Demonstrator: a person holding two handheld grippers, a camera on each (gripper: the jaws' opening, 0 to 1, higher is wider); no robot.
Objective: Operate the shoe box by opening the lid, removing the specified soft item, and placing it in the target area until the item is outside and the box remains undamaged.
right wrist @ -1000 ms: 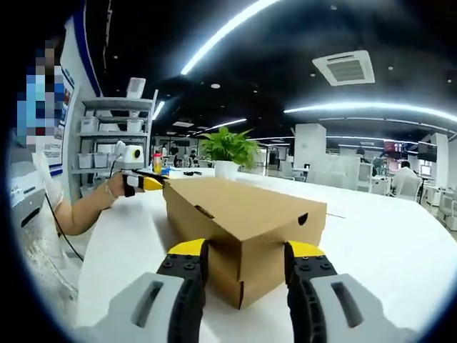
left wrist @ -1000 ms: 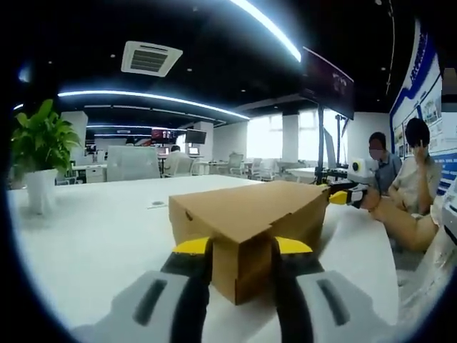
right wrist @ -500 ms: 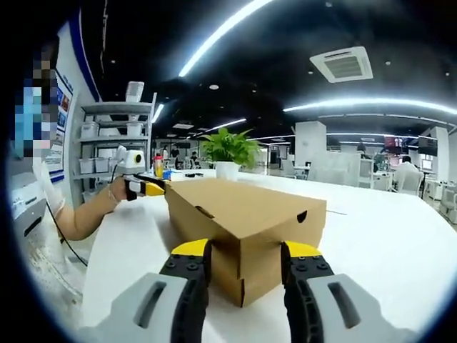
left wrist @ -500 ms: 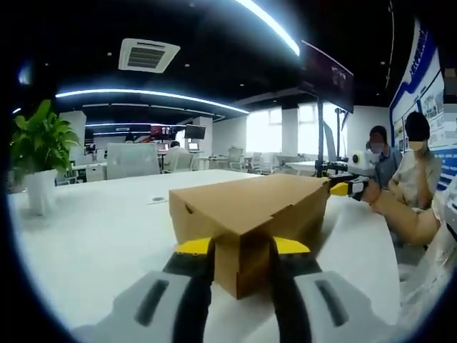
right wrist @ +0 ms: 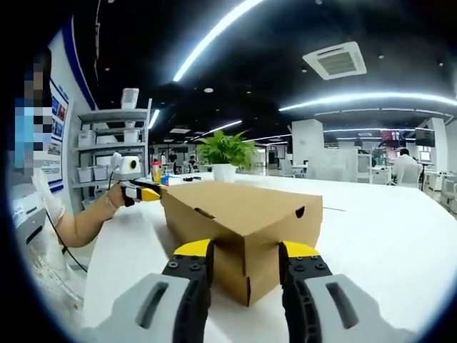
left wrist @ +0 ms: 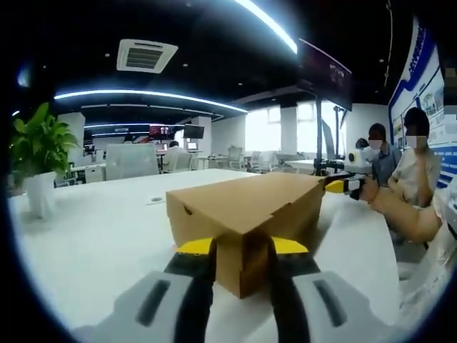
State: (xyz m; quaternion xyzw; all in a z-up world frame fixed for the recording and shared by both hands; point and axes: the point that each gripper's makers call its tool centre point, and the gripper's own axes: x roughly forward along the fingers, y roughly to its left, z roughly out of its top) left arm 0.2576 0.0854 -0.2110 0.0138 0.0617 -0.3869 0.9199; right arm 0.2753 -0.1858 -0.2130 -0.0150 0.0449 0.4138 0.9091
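Note:
A brown cardboard shoe box (left wrist: 243, 204) lies on the white table (left wrist: 93, 229) with its lid down. One end corner of the box sits between the yellow-tipped jaws of my left gripper (left wrist: 241, 246), which press on both sides of it. In the right gripper view, the opposite end of the box (right wrist: 235, 207) is held the same way by my right gripper (right wrist: 245, 250). Each gripper shows at the far end of the box in the other's view: the right gripper (left wrist: 341, 185) and the left gripper (right wrist: 140, 191), each with a person's hand behind it. The box's contents are hidden.
A potted plant (left wrist: 36, 157) stands on the table beyond the box, also seen as the plant (right wrist: 225, 153). Storage shelves (right wrist: 114, 143) stand past the table's edge. Two people (left wrist: 418, 164) sit close to the table. Bare white tabletop (right wrist: 385, 236) spreads beside the box.
Both pairs of jaws have closed in slightly against the box ends. The views have shifted a little; the box still lies on the table with its lid down.

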